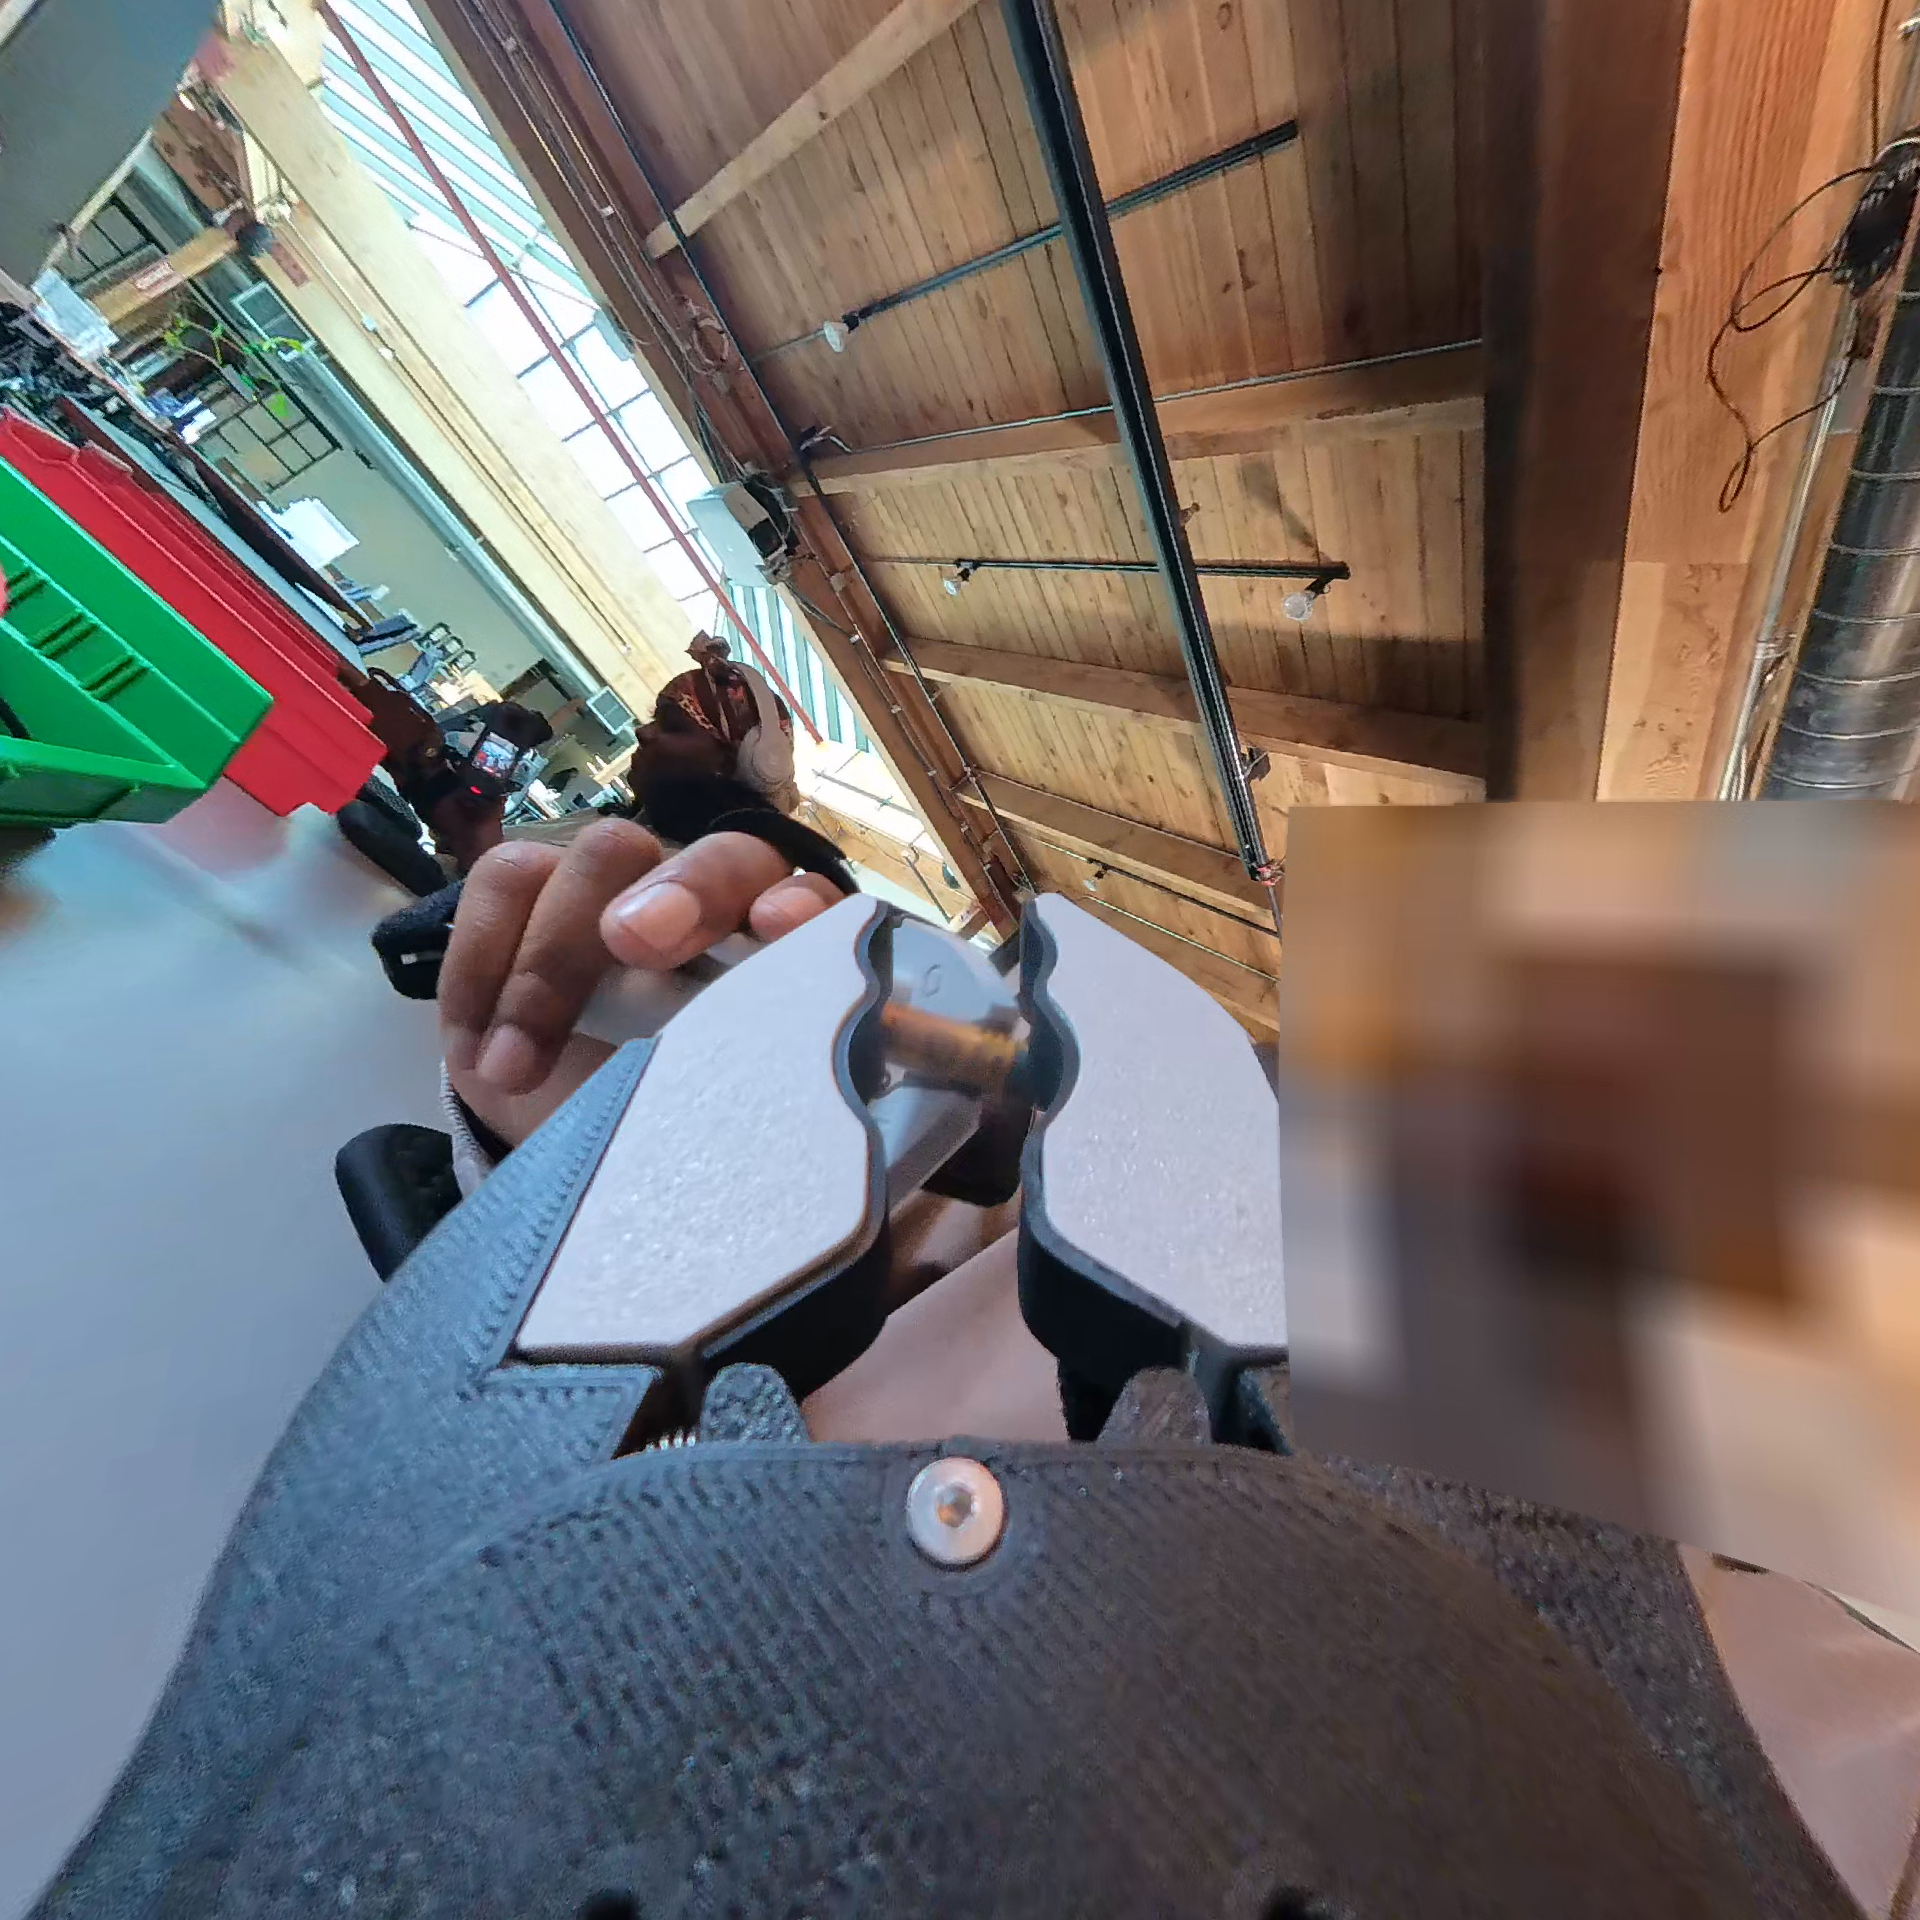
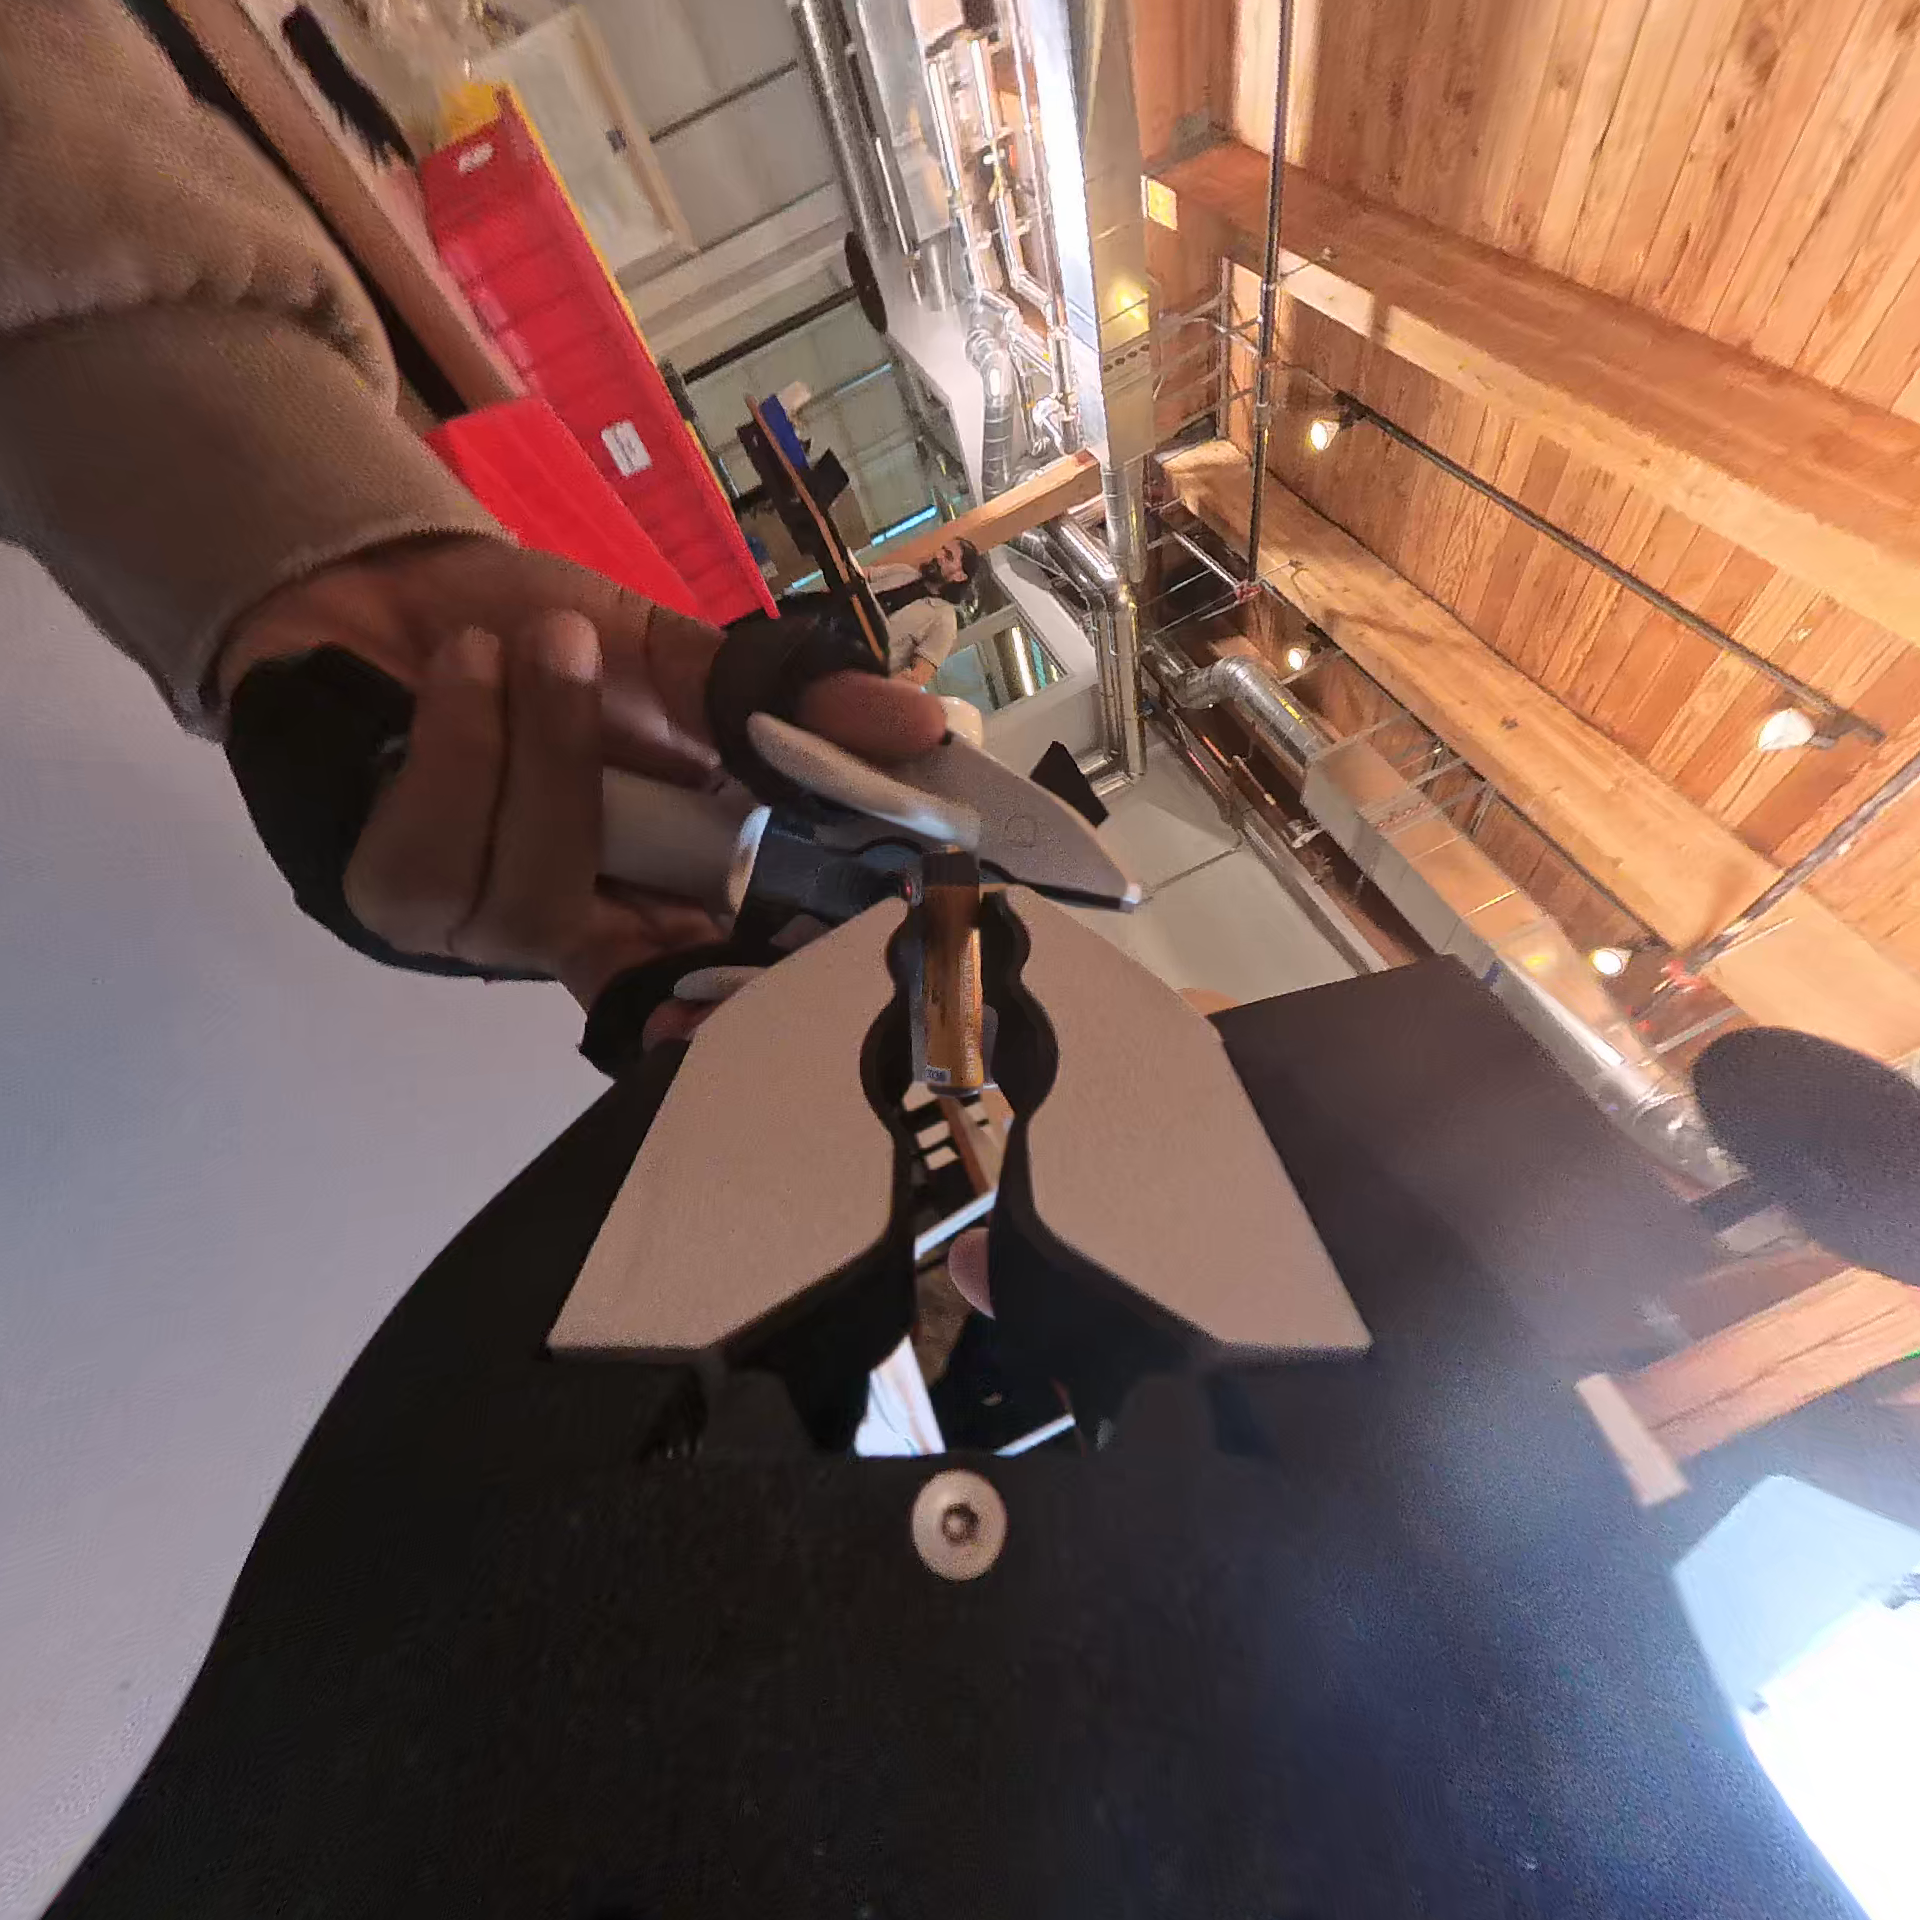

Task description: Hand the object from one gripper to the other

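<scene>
Both grippers, left [image 1: 951, 1029] and right [image 2: 951, 997], clamp battery [image 2: 948, 1003], plank ceiling [image 1: 1195, 364] (timber beams), red bins [image 2: 561, 343]

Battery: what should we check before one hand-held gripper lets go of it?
1. Battery sits between the right hand-held gripper's fingers: ok, they look clamped on it.
2. Battery reaches the left hand-held gripper: ok, it spans the gap between its fingers.
3. Left grip is firm enough to take over: cannot tell.
4. Hand is clear of the battery: ok, it is back on the handle.
5. Something soft below in case of a drop: cannot tell.
</scene>
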The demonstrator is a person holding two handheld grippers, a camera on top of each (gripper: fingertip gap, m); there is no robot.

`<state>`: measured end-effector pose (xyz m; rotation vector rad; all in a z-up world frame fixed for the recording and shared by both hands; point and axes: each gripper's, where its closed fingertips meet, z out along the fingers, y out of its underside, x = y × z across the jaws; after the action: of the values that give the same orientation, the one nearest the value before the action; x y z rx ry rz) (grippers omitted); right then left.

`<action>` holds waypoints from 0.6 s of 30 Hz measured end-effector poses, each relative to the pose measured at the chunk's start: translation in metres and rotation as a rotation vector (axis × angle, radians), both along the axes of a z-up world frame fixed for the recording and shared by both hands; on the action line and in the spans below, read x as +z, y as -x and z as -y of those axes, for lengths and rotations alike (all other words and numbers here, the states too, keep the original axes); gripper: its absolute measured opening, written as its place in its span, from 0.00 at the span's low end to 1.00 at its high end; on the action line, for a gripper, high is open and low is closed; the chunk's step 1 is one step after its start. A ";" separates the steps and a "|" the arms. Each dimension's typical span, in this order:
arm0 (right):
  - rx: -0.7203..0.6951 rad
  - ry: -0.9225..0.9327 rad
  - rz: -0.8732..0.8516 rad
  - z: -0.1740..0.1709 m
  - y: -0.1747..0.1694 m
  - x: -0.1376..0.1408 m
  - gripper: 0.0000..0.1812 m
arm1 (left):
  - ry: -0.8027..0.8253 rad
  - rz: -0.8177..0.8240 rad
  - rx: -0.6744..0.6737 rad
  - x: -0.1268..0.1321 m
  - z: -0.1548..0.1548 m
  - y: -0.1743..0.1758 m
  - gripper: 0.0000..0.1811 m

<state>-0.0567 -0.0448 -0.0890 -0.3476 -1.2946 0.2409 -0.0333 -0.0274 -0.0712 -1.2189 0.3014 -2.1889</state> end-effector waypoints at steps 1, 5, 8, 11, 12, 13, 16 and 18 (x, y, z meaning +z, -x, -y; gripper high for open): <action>-0.013 -0.032 0.002 -0.001 0.000 -0.002 0.06 | 0.000 -0.026 0.000 -0.003 0.000 -0.002 0.14; -0.089 -0.119 0.027 -0.009 0.001 -0.006 0.06 | -0.003 -0.114 0.000 -0.015 -0.005 0.002 0.15; -0.114 -0.055 0.038 -0.020 0.000 -0.007 0.06 | -0.058 -0.166 0.053 -0.021 -0.011 0.013 0.16; -0.136 0.013 0.063 -0.032 0.000 -0.012 0.06 | -0.158 -0.278 0.146 -0.028 -0.015 0.016 0.16; -0.154 0.040 0.076 -0.036 0.001 -0.014 0.06 | -0.199 -0.321 0.173 -0.030 -0.015 0.016 0.16; -0.162 0.056 0.085 -0.039 0.001 -0.016 0.06 | -0.232 -0.367 0.201 -0.033 -0.016 0.015 0.16; -0.198 0.061 0.125 -0.043 0.003 -0.022 0.06 | -0.326 -0.519 0.307 -0.043 -0.023 0.017 0.09; -0.218 0.060 0.140 -0.045 0.004 -0.024 0.06 | -0.403 -0.600 0.371 -0.046 -0.026 0.020 0.07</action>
<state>-0.0606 0.0004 -0.1134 -0.5608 -1.3765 0.0723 -0.0532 -0.0013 -0.1171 -1.5209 0.6624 -1.3329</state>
